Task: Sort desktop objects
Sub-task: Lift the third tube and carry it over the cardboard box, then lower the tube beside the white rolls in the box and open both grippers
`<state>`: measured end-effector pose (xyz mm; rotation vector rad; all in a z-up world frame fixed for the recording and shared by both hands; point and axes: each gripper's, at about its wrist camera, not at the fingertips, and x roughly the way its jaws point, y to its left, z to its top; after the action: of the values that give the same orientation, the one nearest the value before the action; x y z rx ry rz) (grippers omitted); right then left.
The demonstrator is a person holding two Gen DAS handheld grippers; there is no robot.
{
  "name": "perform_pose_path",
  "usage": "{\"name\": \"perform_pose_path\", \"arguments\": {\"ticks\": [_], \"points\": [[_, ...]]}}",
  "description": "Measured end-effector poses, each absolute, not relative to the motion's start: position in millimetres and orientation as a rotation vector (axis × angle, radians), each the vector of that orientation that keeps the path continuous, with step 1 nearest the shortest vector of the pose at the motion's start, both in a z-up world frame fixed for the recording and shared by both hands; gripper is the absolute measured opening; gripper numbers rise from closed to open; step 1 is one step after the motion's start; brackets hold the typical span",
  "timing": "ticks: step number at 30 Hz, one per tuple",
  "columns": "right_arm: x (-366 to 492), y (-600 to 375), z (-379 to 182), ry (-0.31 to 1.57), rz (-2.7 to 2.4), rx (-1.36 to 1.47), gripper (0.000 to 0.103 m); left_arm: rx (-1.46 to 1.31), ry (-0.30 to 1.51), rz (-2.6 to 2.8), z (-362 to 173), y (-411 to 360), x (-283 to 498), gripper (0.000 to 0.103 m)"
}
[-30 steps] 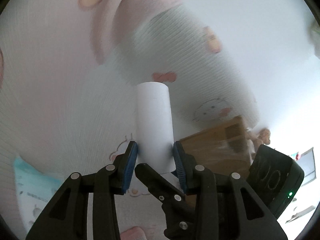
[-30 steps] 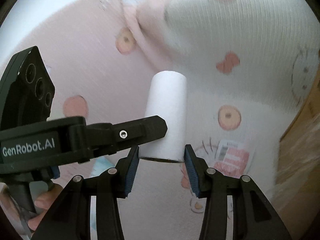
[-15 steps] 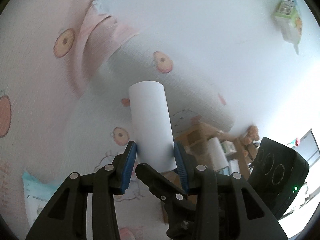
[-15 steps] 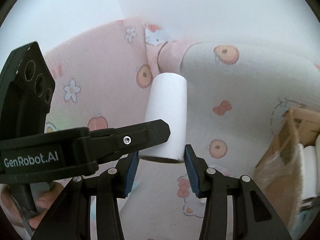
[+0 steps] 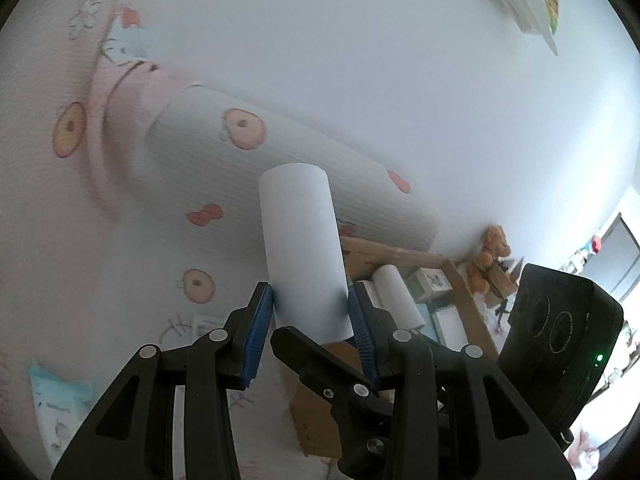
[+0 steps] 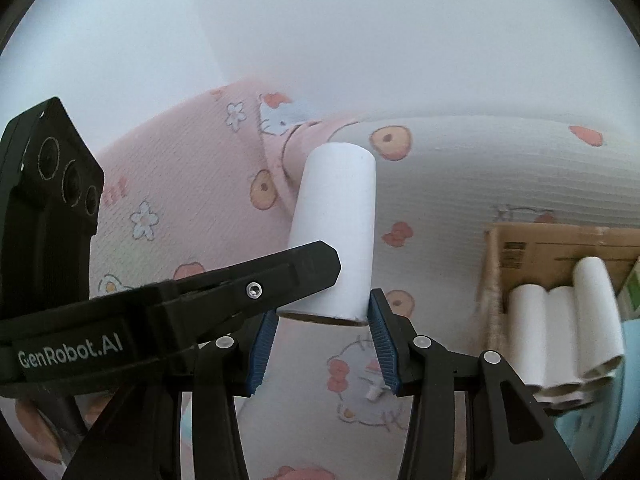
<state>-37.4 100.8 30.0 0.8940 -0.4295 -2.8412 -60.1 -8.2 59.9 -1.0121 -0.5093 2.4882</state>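
Both grippers have risen together since the earlier frames, and the cardboard box with its row of white rolls has come into view where only patterned cloth showed before.

1. Surroundings. A pink and white cartoon-print cloth (image 6: 192, 208) covers the surface below. It appears to drape over a bed or a tabletop; the blur leaves this unclear. A white wall fills the upper part of both views.

2. Cardboard box (image 6: 560, 248). It sits low on the right in the right wrist view. Three white rolls (image 6: 568, 328) lie side by side inside it.

3. Left gripper (image 5: 312, 320). Its blue fingers (image 5: 258, 328) are closed on the lower part of the paper tube, one pad on each side.

4. Right gripper (image 6: 322, 328). Its fingers (image 6: 382, 340) flank the open end of the same tube. The right pad touches the rim; the left pad is partly hidden by the other gripper's arm, so a full clamp is probable but not confirmed.

5. Paper tube (image 5: 300, 240). It is white, held clear of the cloth, and points up and away from both cameras.

Hazards from this position:
- Thin cardboard can crush or go oval if either hand squeezes harder.
- Two grips on one short tube can twist or tear it if the hands diverge.
- A release short of the box lets the tube roll across the cloth.
- A steep entry can knock the stored rolls out of line.
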Motion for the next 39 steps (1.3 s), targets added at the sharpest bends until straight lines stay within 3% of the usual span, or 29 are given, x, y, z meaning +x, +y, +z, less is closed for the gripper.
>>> {"name": "perform_pose_path", "arguments": {"ticks": [18,25,39], "points": [[5.3,184.7,27.9,-0.639,-2.902,0.973,0.042,-1.067,-0.296,2.407,57.0,90.1,-72.9,0.042],[9.1,205.0,31.0,-0.638,-2.93,1.031,0.042,-1.108,-0.255,2.35,51.4,114.9,-81.7,0.042],[-11.9,254.7,25.4,-0.786,-2.767,1.288,0.042,-1.343,-0.143,2.282,37.8,159.4,-120.1,0.042]]}}
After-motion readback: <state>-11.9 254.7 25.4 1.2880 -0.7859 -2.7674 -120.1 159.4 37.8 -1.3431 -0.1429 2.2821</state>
